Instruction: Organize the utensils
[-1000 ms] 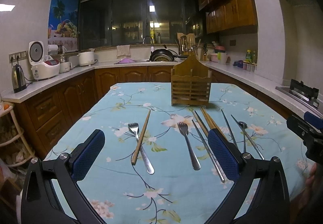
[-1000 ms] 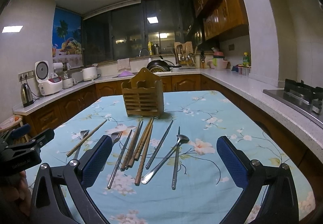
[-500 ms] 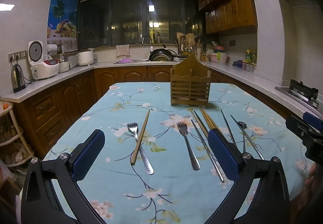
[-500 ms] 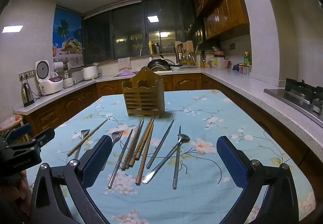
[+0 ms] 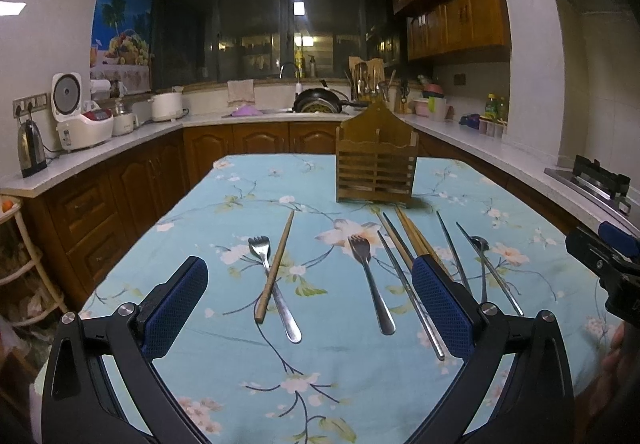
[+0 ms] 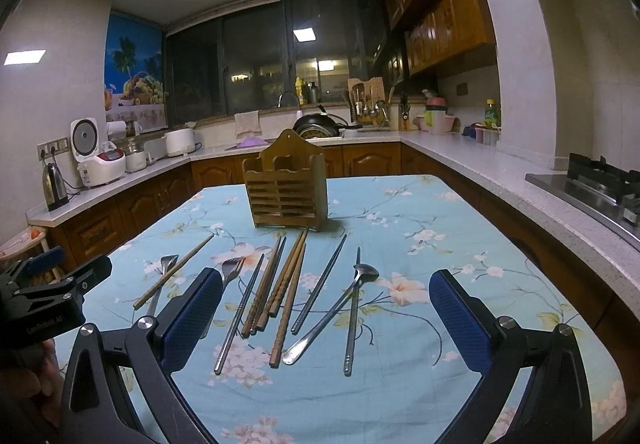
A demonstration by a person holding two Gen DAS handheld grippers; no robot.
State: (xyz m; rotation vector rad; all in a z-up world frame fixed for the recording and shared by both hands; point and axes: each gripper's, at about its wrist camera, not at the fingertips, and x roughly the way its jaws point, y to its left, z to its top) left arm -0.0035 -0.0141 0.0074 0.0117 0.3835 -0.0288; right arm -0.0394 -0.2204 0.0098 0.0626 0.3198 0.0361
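Floral table [image 6: 460, 228] | forks: 2 [image 5: 370, 276] | holder: 1 [image 6: 286, 189] | left claw [image 5: 308, 308], right claw [image 6: 326, 316] spread, empty

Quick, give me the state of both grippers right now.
Left gripper: open, holding nothing, above the tablecloth.
Right gripper: open, holding nothing, above the loose chopsticks.

utensils [image 6: 280, 296] on table [image 6: 440, 228] — holder [image 6: 286, 187] behind

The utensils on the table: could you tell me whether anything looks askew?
Yes: a wooden chopstick lies crossed over the left fork, apart from the others, and the spoon crosses a metal chopstick.
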